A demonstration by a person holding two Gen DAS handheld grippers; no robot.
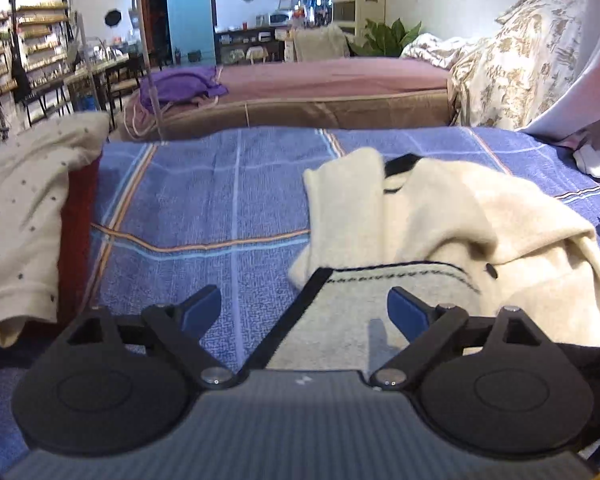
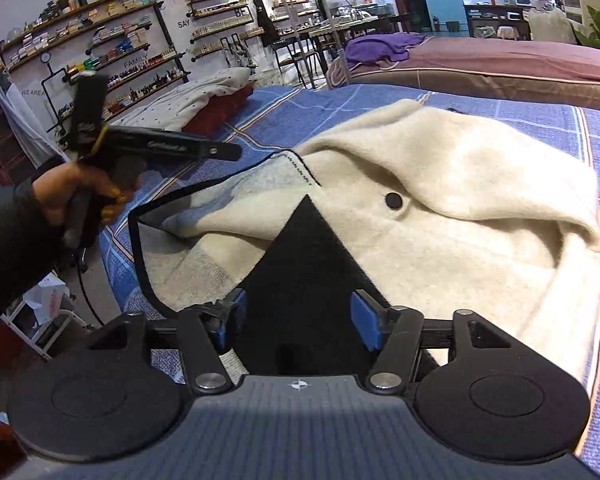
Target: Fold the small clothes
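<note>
Cream garment: I see a fuzzy cream jacket [image 1: 440, 220] with black trim lying rumpled on the blue plaid bedcover [image 1: 220, 200]; one black button shows on its front.
Jacket position: right half of the bed in my left wrist view, one sleeve stretched away from me, hem edge nearest the cameras.
Left claw [image 1: 304, 312]: spread wide, blue pads clear of everything; black-edged hem lies below the gap, not gripped. I hold nothing here.
Right claw [image 2: 298, 326]: also wide open, nothing pinched; a black triangular patch of the jacket lies beneath and between the fingers.
Left hand [image 2: 80, 196]: seen from my right wrist camera, dark sleeve, gripping the tool handle at the bed's left edge, apart from the jacket.
Bed surroundings: white dotted blanket [image 1: 20, 208] over a red cushion at the left; a second bed [image 1: 332, 76] with a purple cloth behind.
</note>
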